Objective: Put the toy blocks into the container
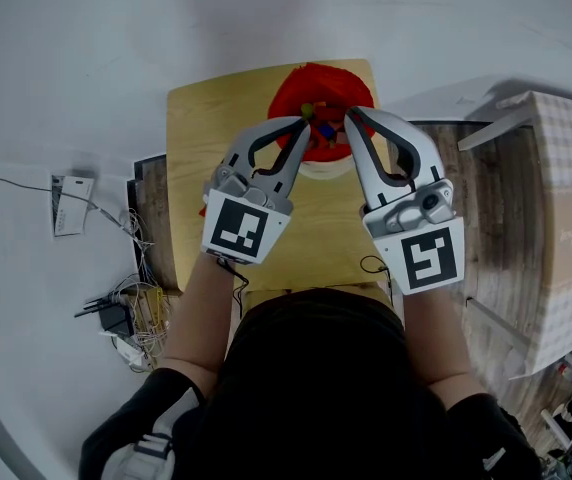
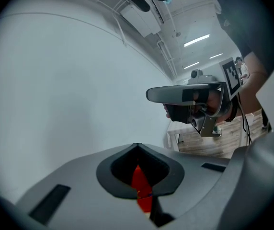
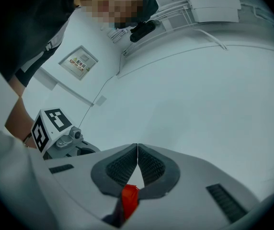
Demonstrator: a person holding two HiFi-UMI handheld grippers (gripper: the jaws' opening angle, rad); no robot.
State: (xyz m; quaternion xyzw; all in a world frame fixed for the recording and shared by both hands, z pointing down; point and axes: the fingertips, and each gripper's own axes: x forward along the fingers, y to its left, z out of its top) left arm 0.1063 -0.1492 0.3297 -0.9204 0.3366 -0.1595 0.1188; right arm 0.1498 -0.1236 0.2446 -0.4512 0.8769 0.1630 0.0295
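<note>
Claw L [image 1: 304, 120] closed, empty; claw R [image 1: 351, 114] same; both over container [image 1: 282, 101].

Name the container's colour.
The container is red; the head view shows it best.

Left tongs [image 2: 137, 145], jaws together, over red container [image 2: 140, 185]; right tongs [image 2: 152, 95] beyond.

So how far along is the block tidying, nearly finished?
Nearly, it seems. Several coloured blocks already lie in the red container. The left gripper and right gripper hover above it, both shut and empty. Left: perhaps the red scrap beside the left gripper; I see no other loose blocks.
</note>
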